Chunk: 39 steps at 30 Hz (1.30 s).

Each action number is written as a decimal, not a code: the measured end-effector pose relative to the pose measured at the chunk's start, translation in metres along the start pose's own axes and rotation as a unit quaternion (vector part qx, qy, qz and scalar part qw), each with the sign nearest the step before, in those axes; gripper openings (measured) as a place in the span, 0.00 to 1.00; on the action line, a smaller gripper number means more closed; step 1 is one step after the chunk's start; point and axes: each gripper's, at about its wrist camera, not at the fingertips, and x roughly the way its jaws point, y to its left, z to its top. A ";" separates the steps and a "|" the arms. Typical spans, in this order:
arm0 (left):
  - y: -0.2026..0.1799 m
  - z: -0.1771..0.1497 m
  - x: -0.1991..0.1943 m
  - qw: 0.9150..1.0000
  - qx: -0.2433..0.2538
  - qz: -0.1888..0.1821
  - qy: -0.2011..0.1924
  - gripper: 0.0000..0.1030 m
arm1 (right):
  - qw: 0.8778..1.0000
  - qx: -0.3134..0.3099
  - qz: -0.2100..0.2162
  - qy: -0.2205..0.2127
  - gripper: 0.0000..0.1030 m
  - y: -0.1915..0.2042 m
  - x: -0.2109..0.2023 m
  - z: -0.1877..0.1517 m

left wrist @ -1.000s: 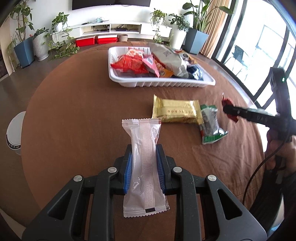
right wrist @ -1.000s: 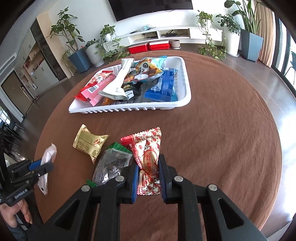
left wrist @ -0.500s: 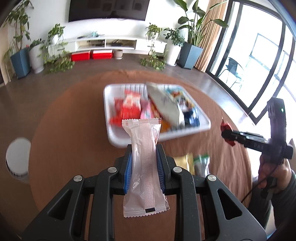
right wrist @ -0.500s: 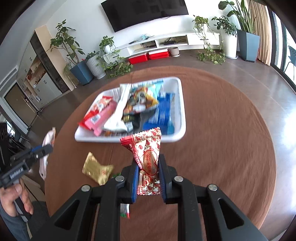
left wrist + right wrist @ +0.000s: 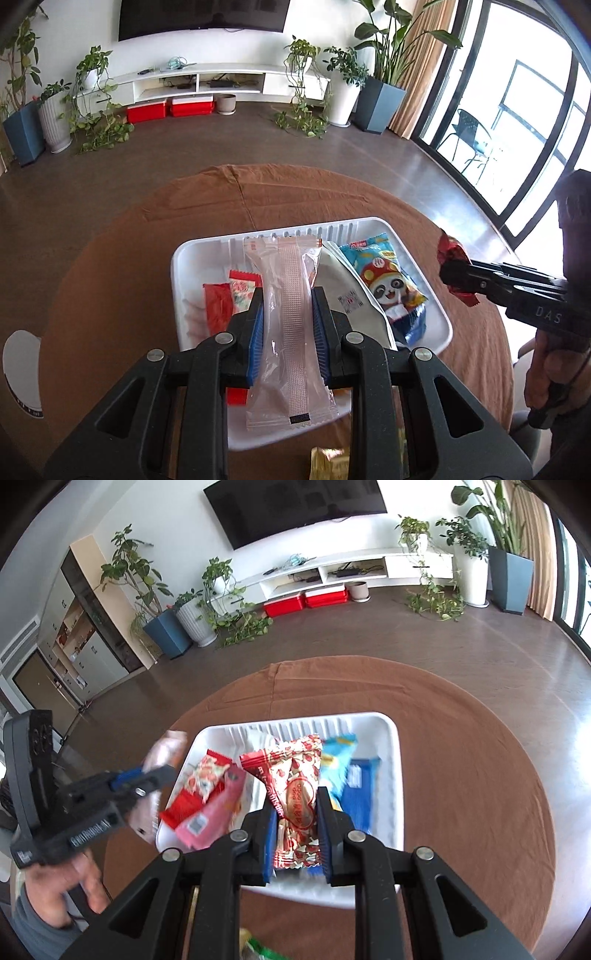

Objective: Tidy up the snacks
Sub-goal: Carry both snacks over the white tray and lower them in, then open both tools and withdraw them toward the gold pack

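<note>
Snacks mostly fill the white tray (image 5: 439, 314) on the desk (image 5: 461, 775). Left gripper (image 5: 287, 328) clamps a clear pink packet (image 5: 291, 325), right gripper (image 5: 297, 814) a red wrapper (image 5: 295, 797), both over the tray (unreleased). A gold packet (image 5: 328, 465) and a green one (image 5: 258, 950) remain near.

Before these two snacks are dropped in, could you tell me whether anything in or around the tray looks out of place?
Yes: a gold foil packet lies on the brown tablecloth outside the white plastic tray's near rim, and a green wrapper also sits outside it. Inside, the snacks are heaped crookedly, overlapping one another.
</note>
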 end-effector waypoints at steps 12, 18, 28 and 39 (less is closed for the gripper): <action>0.003 0.016 0.077 1.000 0.003 0.001 0.028 0.21 | 0.999 -0.018 -0.015 0.039 0.20 0.010 0.065 0.008; 0.006 0.015 0.097 1.000 0.001 0.001 0.031 0.21 | 0.999 -0.025 -0.024 0.038 0.20 0.010 0.075 0.007; 0.011 0.015 0.117 0.999 0.004 0.006 0.034 0.22 | 0.998 -0.034 -0.029 0.034 0.21 0.013 0.081 0.002; 0.008 0.017 0.100 1.000 0.000 0.001 0.018 0.50 | 0.997 -0.054 -0.043 0.032 0.28 0.022 0.069 0.000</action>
